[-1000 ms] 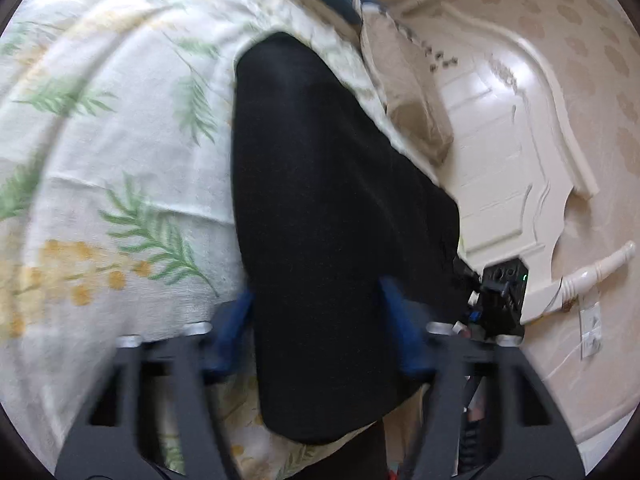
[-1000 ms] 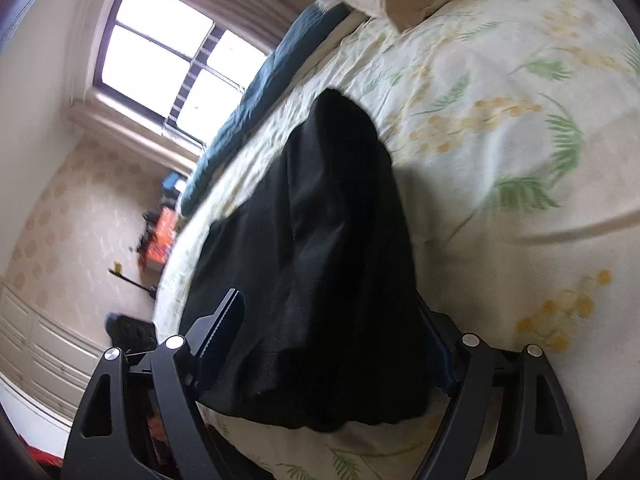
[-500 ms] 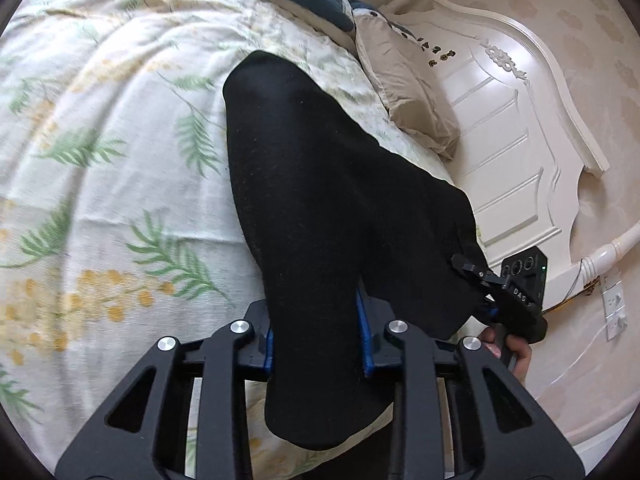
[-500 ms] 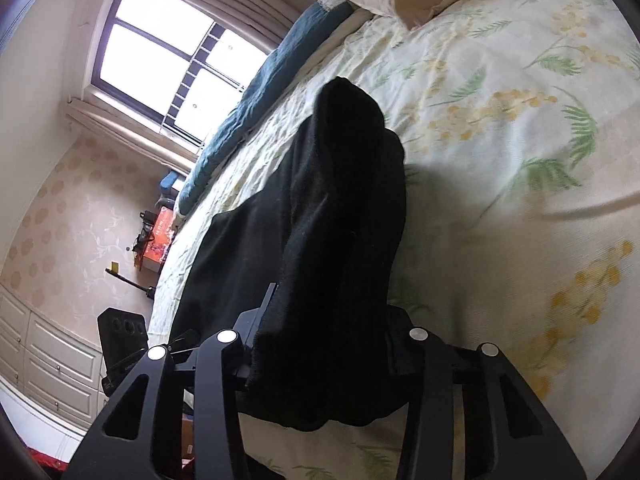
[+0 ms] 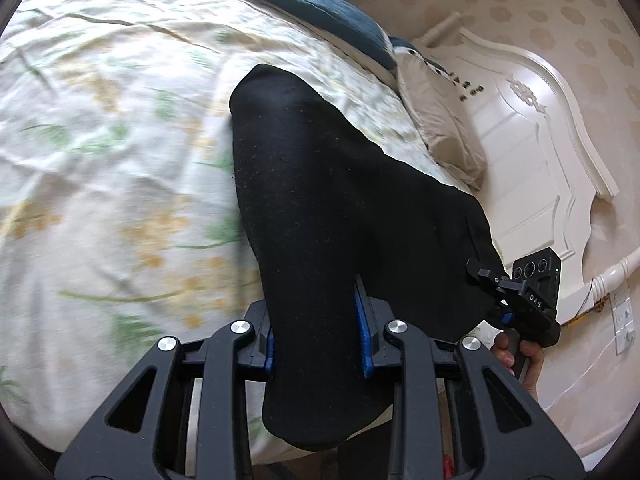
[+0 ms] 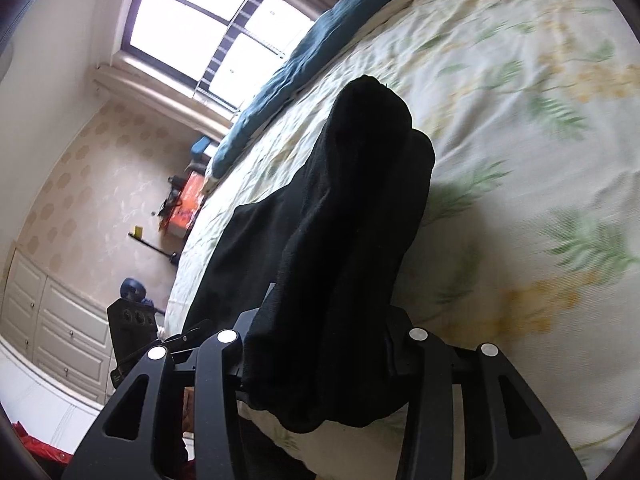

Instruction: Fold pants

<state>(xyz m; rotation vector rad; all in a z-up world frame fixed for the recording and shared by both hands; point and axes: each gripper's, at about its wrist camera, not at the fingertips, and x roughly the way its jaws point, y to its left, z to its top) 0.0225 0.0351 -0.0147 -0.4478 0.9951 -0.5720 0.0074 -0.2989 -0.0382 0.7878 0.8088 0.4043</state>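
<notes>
— Where have the pants got to?

— The black pants [image 5: 320,200] lie across the flowered bedspread [image 5: 100,160], near end lifted off it, far end resting on the sheet toward the blue blanket [image 5: 320,4]. They look doubled lengthwise already, one leg over the other, though with cloth that dark I can't be sure.

— And the tools?

— The left gripper [image 5: 318,344] has just closed and is clamped narrow on one corner of the near end, blue pads pressing the cloth. The right gripper [image 6: 320,356] has closed too, pinching a thicker bunch at the other corner; in the left view it sits beside the white headboard [image 5: 540,160].

— So how much is left?

— I'd say the crosswise fold is only beginning: the gripped end has to be carried over to the far end and laid flat.
</notes>
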